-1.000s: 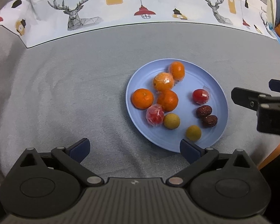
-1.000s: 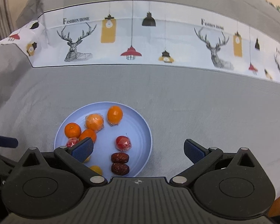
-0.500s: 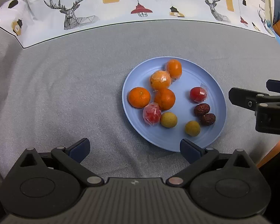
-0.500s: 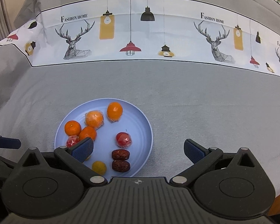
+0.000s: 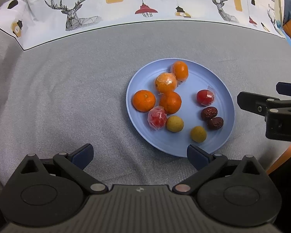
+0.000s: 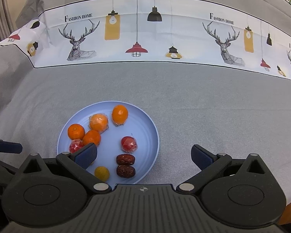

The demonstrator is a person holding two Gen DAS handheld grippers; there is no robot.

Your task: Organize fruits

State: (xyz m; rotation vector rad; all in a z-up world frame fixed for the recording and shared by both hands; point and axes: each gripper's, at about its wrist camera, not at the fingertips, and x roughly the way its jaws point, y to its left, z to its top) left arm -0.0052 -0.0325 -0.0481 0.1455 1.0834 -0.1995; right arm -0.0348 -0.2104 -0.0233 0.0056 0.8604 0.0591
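— Where am I looking from on the left?

— Behind the left gripper [image 5: 139, 152], angled down at the blue plate [image 5: 226, 101], which sits right of centre and near.

— And the right view?

— I look from behind the right gripper [image 6: 143, 154]; the plate [image 6: 148, 124] lies low and left. Both views share the plate, the grey tablecloth [image 5: 71, 89] and its printed band [image 6: 164, 31], and each catches the other gripper at its edge.

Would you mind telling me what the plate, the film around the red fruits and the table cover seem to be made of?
Plate: likely plastic, matte pale blue, with moulded concentric rings.
Film: thin clear plastic wrap; it crinkles and glints.
Table cover: woven grey fabric, matte, with visible weave and soft creases.
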